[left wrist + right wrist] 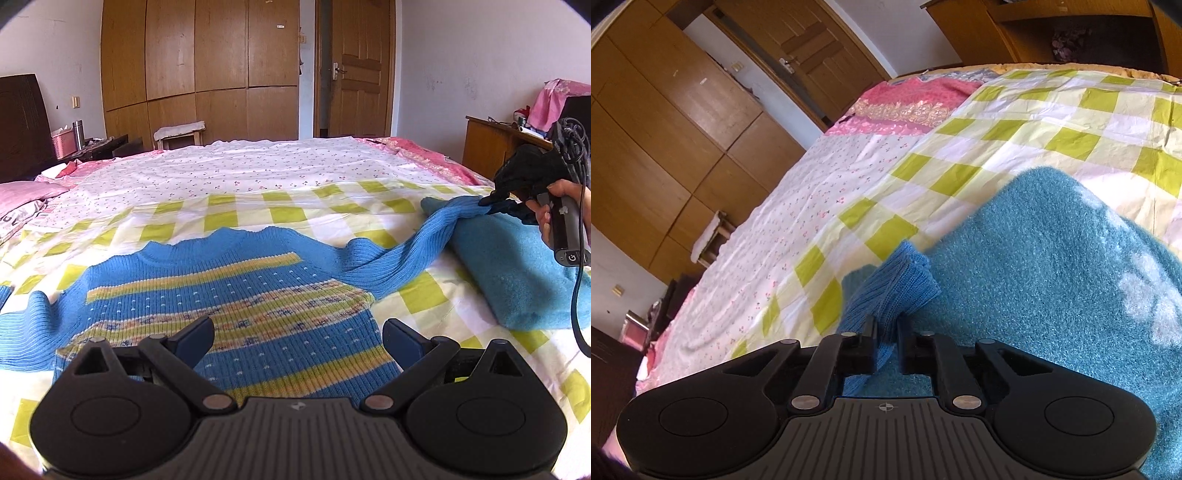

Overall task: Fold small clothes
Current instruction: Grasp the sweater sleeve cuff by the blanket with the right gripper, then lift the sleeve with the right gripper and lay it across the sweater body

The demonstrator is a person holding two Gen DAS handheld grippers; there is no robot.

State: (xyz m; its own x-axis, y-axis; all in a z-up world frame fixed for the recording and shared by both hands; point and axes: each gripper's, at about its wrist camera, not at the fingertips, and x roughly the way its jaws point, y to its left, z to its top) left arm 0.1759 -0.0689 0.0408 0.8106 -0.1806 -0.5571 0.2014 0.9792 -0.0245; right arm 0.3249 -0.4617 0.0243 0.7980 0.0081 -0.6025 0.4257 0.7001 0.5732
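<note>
Jaws of the left gripper [298,338] stand apart over the striped sweater's [229,295] hem, flat on the checked sheet [295,210]. Its sleeve [886,295] stretches right, clamped in the right gripper [886,339] above a folded teal garment [1052,277]. Beyond, bare bedspread [240,166] reaches the far edge.

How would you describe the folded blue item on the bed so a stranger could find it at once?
Start at the green-checked bedsheet. Beside the striped sweater spread flat on it lies the folded fuzzy garment, under the sleeve that the right gripper pinches. It is plain teal and fluffy, not ribbed or patterned.
</note>
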